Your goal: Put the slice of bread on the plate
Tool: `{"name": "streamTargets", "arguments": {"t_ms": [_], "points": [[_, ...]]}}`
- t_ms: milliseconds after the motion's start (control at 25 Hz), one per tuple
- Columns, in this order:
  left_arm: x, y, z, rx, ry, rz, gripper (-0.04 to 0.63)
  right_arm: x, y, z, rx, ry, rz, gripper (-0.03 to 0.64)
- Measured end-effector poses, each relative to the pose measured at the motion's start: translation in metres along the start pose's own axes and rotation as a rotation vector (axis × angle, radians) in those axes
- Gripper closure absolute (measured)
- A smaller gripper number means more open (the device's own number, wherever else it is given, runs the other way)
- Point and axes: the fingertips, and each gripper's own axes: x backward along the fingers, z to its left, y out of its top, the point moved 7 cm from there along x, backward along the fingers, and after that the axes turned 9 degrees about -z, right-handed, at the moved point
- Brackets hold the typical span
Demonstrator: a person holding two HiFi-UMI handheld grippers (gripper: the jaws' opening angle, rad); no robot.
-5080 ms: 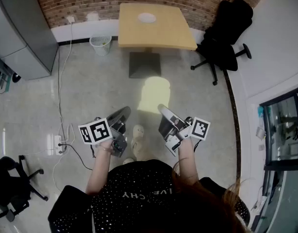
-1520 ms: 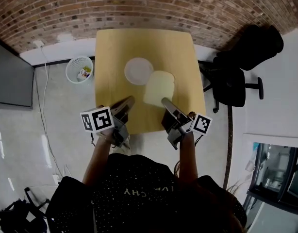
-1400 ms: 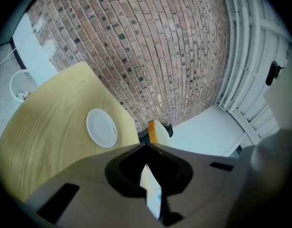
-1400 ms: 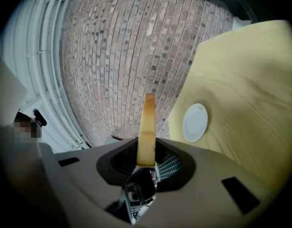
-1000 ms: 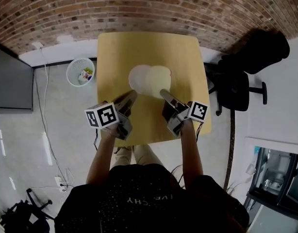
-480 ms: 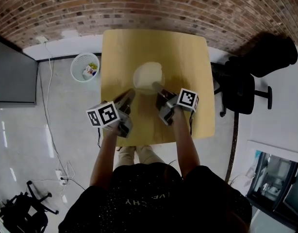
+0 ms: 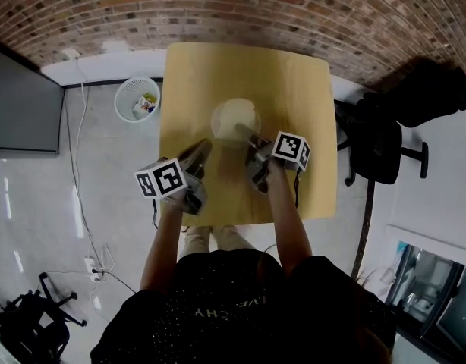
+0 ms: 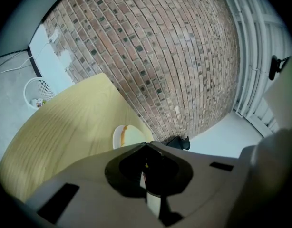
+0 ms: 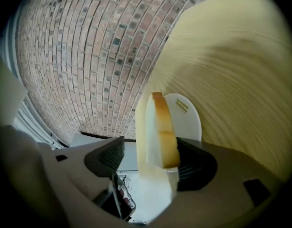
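Note:
A pale slice of bread [image 9: 160,127] with a brown crust stands between the jaws of my right gripper [image 9: 153,142]. Its jaws are opening: the slice leans on the right jaw and a gap shows beside the left one. Just beyond it is the white plate [image 9: 188,114]. In the head view the right gripper [image 7: 243,131] reaches the near edge of the plate [image 7: 215,118], and the bread [image 7: 237,117] lies over it. My left gripper [image 7: 205,145] hovers over the table to the left, shut and holding nothing. Its view shows the plate [image 8: 117,137] ahead.
The square wooden table [image 7: 294,89] stands against a brick wall [image 7: 240,6]. A white wastebasket [image 7: 143,99] sits on the floor to its left and a black office chair [image 7: 400,120] to its right. A dark cabinet [image 7: 20,105] is at the far left.
The right gripper has carried the bread forward and down, from beside the plate to over it. The left gripper has sunk a little toward the table.

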Motion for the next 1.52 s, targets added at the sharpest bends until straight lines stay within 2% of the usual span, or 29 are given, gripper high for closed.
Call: {"name": "streamTargets", "arguments": {"t_ms": [120, 240, 320, 480, 560, 640, 720, 880, 920, 960, 1000, 1080, 1120, 1240, 1320, 1520], "points": [[0.000, 0.000, -0.001, 0.001, 0.002, -0.003, 0.584, 0.000, 0.000, 0.006, -0.021, -0.012, -0.015, 0.203], [0.001, -0.001, -0.003, 0.002, 0.000, -0.008, 0.584, 0.003, 0.002, 0.014, 0.010, -0.040, -0.039, 0.117], [0.003, -0.001, -0.004, 0.002, -0.004, -0.010, 0.584, 0.009, 0.006, 0.019, 0.056, -0.051, -0.054, 0.085], [0.008, 0.003, -0.009, -0.006, -0.023, -0.015, 0.584, 0.039, 0.034, 0.049, 0.225, -0.018, -0.062, 0.080], [0.012, 0.006, -0.012, -0.012, -0.032, -0.019, 0.584, 0.053, 0.049, 0.072, 0.298, 0.026, -0.047, 0.081], [0.015, 0.007, -0.015, -0.010, -0.038, -0.026, 0.584, 0.063, 0.053, 0.094, 0.325, 0.093, -0.013, 0.081], [0.018, 0.006, -0.021, 0.001, -0.045, -0.035, 0.584, 0.072, 0.048, 0.109, 0.303, 0.186, 0.016, 0.081], [0.031, 0.006, -0.041, 0.026, -0.084, -0.061, 0.584, 0.098, 0.026, 0.124, 0.185, 0.362, 0.013, 0.086], [0.034, 0.006, -0.047, 0.024, -0.094, -0.069, 0.584, 0.105, 0.021, 0.127, 0.168, 0.395, 0.010, 0.095], [0.038, 0.006, -0.052, 0.019, -0.101, -0.075, 0.584, 0.111, 0.016, 0.129, 0.160, 0.416, 0.000, 0.143], [0.041, 0.006, -0.057, 0.012, -0.106, -0.080, 0.584, 0.116, 0.013, 0.130, 0.155, 0.424, -0.020, 0.229], [0.047, 0.004, -0.067, 0.002, -0.116, -0.086, 0.584, 0.127, 0.009, 0.131, 0.123, 0.440, -0.086, 0.525], [0.049, 0.002, -0.071, -0.002, -0.122, -0.087, 0.584, 0.132, 0.008, 0.131, 0.093, 0.467, -0.116, 0.568], [0.054, -0.005, -0.082, -0.015, -0.138, -0.081, 0.584, 0.145, 0.004, 0.133, 0.038, 0.567, -0.157, 0.568], [0.057, -0.011, -0.088, -0.023, -0.141, -0.072, 0.584, 0.151, -0.002, 0.134, 0.049, 0.575, -0.169, 0.603], [0.061, -0.021, -0.098, -0.041, -0.154, -0.048, 0.584, 0.161, -0.010, 0.133, 0.034, 0.589, -0.176, 0.603]]}}
